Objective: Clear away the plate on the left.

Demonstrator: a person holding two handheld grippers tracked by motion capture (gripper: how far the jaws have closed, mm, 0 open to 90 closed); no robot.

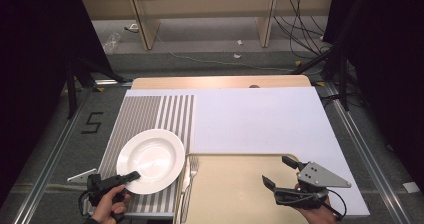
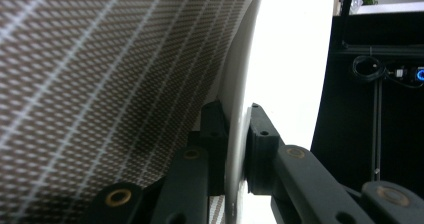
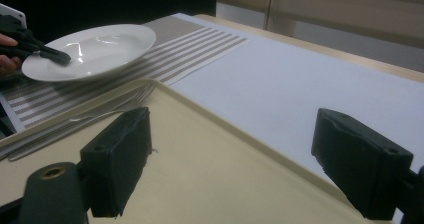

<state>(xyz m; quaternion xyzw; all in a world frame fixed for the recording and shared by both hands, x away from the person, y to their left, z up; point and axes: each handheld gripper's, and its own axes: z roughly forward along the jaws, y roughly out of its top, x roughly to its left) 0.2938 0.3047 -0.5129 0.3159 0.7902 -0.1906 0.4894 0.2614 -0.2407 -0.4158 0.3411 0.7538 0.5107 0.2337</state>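
The white plate [image 1: 151, 160] sits at the left of the bench on a striped placemat [image 1: 145, 114], its near-left rim clamped in the left claw [image 1: 134, 175]; in the left gripper view the rim [image 2: 235, 149] runs edge-on between the two black jaws, one pad above it and one beneath, and the plate looks slightly tipped up off the mat there. The hand [image 1: 107, 204] holding that claw comes in at the bottom left corner. Just right of the plate, a fork [image 1: 192, 170] and another piece of cutlery lie along the left edge of a beige tray [image 1: 235, 194]. Farther right, the right claw [image 1: 277, 171] hovers over the tray's near right part with its jaws spread wide and nothing between them. Beyond the tray a white sheet [image 1: 260, 119] covers the bench.
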